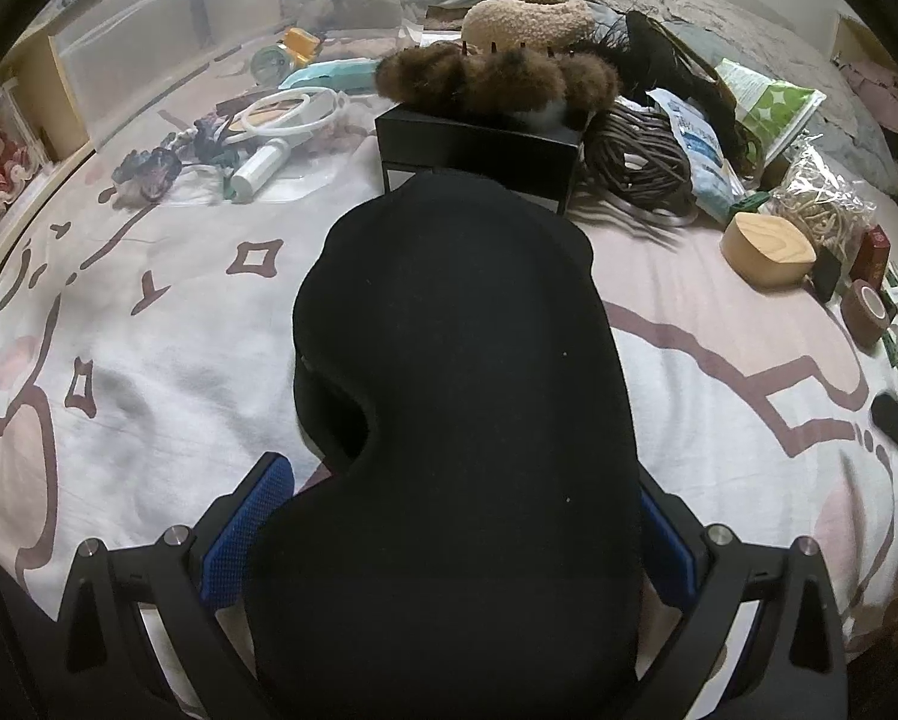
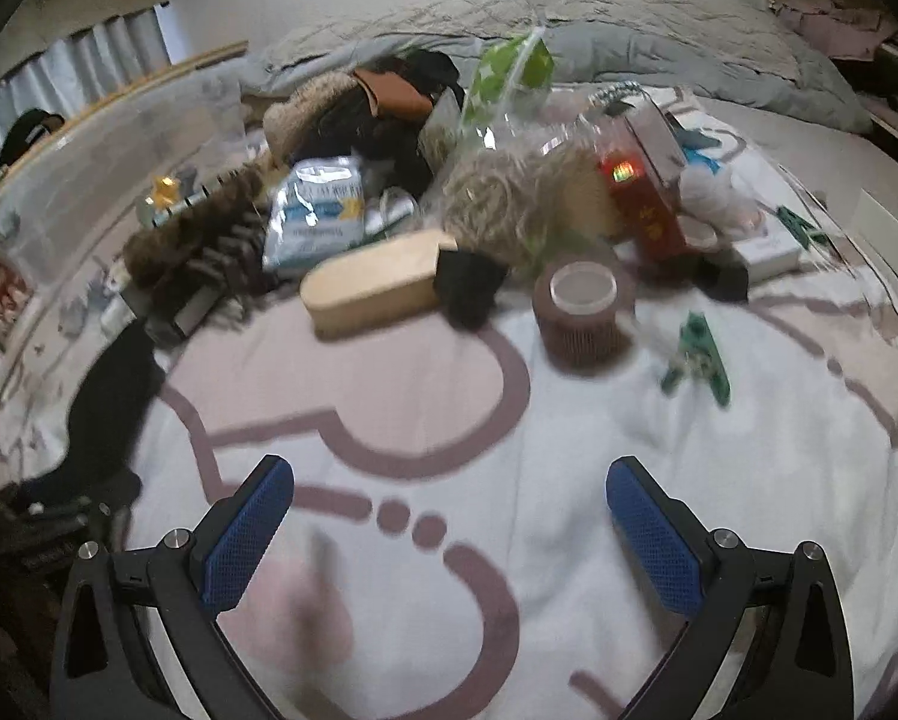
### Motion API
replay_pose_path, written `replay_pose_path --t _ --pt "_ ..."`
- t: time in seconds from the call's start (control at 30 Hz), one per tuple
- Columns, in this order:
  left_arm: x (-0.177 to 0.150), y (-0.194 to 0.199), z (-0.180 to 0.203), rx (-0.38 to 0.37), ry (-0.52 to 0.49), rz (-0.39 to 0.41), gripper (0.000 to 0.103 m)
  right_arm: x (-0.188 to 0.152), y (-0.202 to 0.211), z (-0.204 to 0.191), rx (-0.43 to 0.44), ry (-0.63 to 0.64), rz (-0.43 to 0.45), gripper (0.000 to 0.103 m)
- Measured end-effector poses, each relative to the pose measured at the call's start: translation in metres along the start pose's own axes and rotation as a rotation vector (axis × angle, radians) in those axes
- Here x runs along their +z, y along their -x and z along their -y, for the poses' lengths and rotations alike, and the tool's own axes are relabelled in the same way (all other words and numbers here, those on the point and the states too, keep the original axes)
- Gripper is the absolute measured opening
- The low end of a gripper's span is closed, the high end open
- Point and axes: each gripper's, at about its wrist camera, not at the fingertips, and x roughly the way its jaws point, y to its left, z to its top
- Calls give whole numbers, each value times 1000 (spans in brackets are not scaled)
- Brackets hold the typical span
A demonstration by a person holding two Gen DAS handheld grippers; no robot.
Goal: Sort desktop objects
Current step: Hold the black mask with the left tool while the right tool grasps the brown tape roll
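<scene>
The bed (image 1: 149, 360), covered by a white sheet with a mauve pattern, is being used as the sorting surface, and clutter is being kept along its far side. A large black padded object (image 1: 466, 420), soft-looking and rounded, is being held by the left hand-held gripper (image 1: 460, 534); its blue pads are being pressed against both flanks of the object's near end. The object's long axis is being carried straight ahead along the fingers, so that its far end is reaching close to the black box (image 1: 478, 150) topped by a brown fur piece (image 1: 496, 81). Whether that end is touching the box cannot be told. To the right of the box a coil of dark cord (image 1: 634, 162), a wooden case (image 1: 766, 252) and a brown tape roll (image 1: 865, 312) are being left untouched. The right hand-held gripper (image 2: 449, 534) is being held wide apart and empty above bare sheet, with nothing between its fingers. The tape roll (image 2: 580, 312) is lying ahead of it and slightly right, upright on its flat side; the wooden case (image 2: 377, 288) is lying ahead and slightly left, its long axis across the view. A green clip (image 2: 694, 360) is lying further right. The right side is judged nearer to these small items.
</scene>
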Motion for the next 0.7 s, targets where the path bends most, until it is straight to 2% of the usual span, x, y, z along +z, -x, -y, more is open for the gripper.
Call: replay_pose_path --t 0.2,0.43,0.57,0.7 --pt "-1 -1 0 -5 1 -2 103 22 -15 18 110 -45 -32 103" --pt "-1 -2 1 5 -5 -2 103 38 -22 38 68 -60 -13 103" --pt "-1 -1 0 5 -4 -2 103 47 -25 36 44 12 15 103" --pt "0 -2 -1 -10 0 -7 103 51 -39 33 -49 39 -15 103"
